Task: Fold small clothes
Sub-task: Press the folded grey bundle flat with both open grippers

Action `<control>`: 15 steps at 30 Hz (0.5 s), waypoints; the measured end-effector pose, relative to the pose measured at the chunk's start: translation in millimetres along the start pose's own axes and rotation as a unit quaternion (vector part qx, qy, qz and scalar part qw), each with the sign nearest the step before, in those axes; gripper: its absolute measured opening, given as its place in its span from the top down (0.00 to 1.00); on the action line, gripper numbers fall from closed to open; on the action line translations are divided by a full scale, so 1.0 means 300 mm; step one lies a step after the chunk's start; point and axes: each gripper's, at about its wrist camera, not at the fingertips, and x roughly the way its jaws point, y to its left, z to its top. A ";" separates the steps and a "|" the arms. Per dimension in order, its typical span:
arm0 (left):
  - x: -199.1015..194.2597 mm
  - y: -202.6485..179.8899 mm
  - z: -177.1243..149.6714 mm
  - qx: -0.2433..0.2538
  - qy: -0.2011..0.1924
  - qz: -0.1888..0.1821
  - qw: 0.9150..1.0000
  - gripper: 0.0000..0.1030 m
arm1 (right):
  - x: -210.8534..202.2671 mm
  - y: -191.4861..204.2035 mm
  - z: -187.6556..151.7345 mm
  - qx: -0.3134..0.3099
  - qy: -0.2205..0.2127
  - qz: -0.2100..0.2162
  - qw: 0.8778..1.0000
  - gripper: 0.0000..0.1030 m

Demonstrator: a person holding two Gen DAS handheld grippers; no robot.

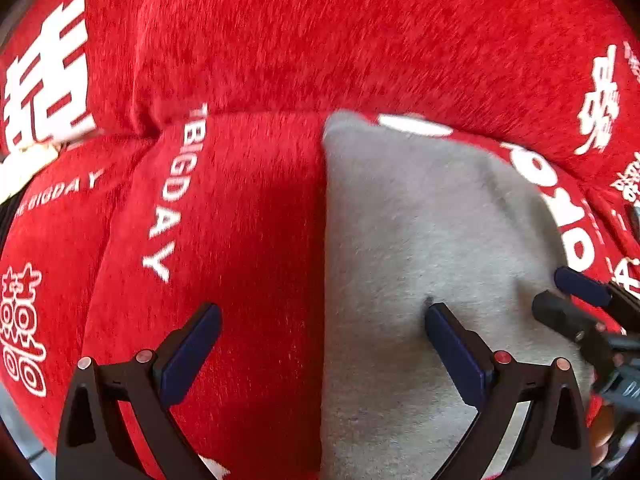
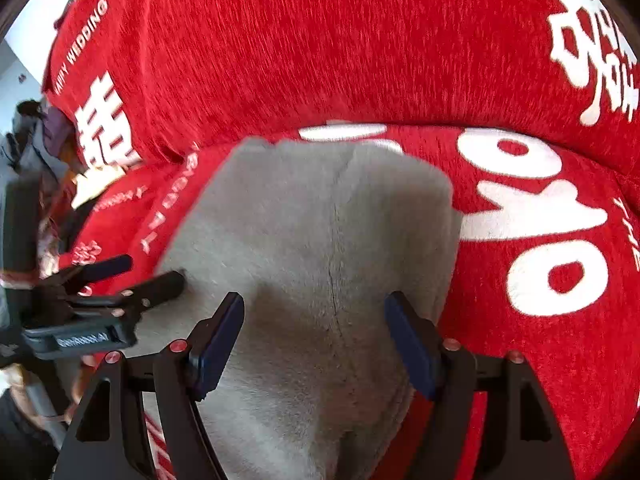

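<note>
The grey garment (image 2: 320,248) lies flat on the red cover (image 2: 320,48), below and ahead of both tools, already doubled over by the look of its straight edges and the seam running toward the right gripper (image 2: 314,340). Judging from that, the step in hand is letting go after a fold and setting up the next one. To do it well, lift both tools straight off so the pads do not drag the fleece and undo the fold, then come down on an edge rather than the middle, pinching all the layers together, and keep the two grips level so the next fold lands square. The soft nap will likely cling to the pads, so a clean vertical lift matters. The left gripper (image 1: 322,344) is spread as wide as it goes and grasps nothing: its right finger hangs over the cloth near the garment's straight left edge, its left finger over bare red cover, so that edge runs between the jaws. I cannot tell whether the right fingertip touches the cloth. The right gripper is also released, jaws well apart, straddling the centre seam with nothing pinched; whether its tips brush the nap is unclear. Each tool sees the other just beside it, over the same garment.
</note>
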 end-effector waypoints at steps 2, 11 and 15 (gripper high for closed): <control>-0.001 -0.010 0.022 0.004 -0.006 -0.012 1.000 0.00 | -0.023 0.012 0.029 -0.019 -0.015 -0.027 0.999 0.26; 0.144 -0.047 0.127 0.014 0.026 -0.016 0.999 0.00 | 0.175 -0.037 0.161 -0.016 0.059 -0.079 0.995 0.15; 0.175 -0.044 0.143 0.013 0.030 -0.028 0.999 0.00 | 0.229 -0.066 0.192 -0.008 0.069 -0.078 0.995 0.08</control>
